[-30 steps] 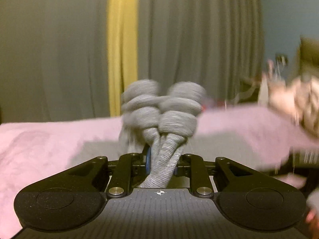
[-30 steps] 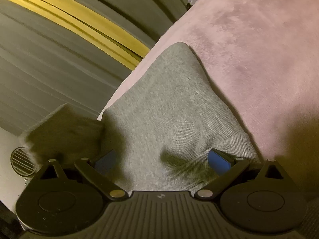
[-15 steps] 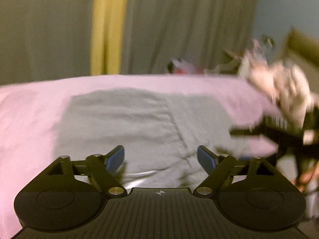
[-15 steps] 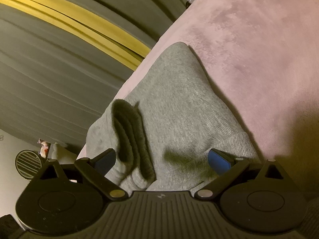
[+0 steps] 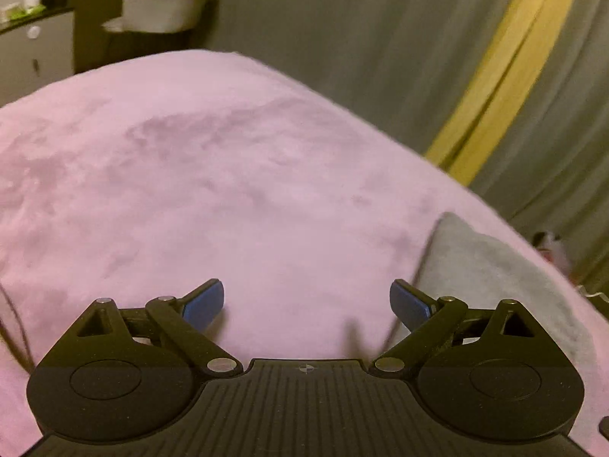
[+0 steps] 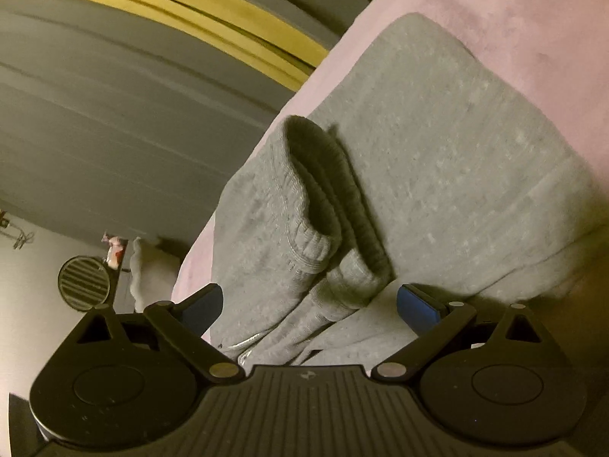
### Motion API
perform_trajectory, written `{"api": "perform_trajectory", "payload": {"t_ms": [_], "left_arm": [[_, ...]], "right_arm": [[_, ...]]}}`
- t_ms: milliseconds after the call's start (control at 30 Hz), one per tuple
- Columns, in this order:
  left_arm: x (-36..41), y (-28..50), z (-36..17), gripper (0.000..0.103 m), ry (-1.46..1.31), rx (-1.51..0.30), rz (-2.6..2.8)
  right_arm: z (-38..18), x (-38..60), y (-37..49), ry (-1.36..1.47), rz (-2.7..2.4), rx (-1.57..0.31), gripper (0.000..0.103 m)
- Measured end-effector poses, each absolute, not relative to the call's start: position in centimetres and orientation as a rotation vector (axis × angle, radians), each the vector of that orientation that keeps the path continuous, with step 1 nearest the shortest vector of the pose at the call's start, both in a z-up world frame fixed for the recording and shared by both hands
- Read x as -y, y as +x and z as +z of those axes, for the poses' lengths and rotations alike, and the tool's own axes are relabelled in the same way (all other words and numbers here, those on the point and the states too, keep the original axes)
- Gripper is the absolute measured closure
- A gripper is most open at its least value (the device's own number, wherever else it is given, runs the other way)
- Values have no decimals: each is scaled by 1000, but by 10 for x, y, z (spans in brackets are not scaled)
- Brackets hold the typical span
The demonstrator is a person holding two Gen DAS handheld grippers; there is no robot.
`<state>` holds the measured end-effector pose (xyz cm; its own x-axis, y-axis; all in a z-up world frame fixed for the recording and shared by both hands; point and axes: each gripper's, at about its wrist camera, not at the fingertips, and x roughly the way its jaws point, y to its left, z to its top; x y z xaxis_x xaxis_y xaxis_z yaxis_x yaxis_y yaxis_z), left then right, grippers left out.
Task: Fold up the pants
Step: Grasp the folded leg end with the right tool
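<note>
Grey pants (image 6: 437, 175) lie folded on a pink blanket (image 6: 533, 11). Their ribbed cuffs (image 6: 323, 236) are laid back over the fabric in the right wrist view. My right gripper (image 6: 309, 304) is open and empty, just above the near edge of the pants. In the left wrist view only a corner of the pants (image 5: 491, 266) shows at the right. My left gripper (image 5: 306, 302) is open and empty over the bare pink blanket (image 5: 213, 198), to the left of the pants.
Grey curtains with a yellow stripe (image 5: 491, 76) hang behind the bed. A dark cabinet with a white bundle on top (image 5: 167, 3) stands beyond the far left edge. A round vent (image 6: 84, 283) and white items show past the bed in the right wrist view.
My left gripper let go of the grey cuffs, opened, and swung left off the pants over bare blanket. The cuffs dropped onto the folded pants. My right gripper stayed open.
</note>
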<state>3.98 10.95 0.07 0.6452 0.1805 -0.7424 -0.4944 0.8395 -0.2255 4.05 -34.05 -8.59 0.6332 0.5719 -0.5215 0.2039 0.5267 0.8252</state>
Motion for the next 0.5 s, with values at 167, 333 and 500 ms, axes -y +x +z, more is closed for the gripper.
{"api": "perform_trajectory", "payload": {"t_ms": [167, 333, 500], "left_arm": [[-112, 38, -11, 5, -469, -818, 388], [-111, 45, -16, 5, -475, -835, 384], [-110, 42, -15, 5, -478, -846, 390]], "right_arm": [[-98, 333, 45, 1114, 196, -893, 23], [-112, 331, 48, 1232, 141, -850, 10], [-111, 321, 54, 1273, 57, -804, 9]]}}
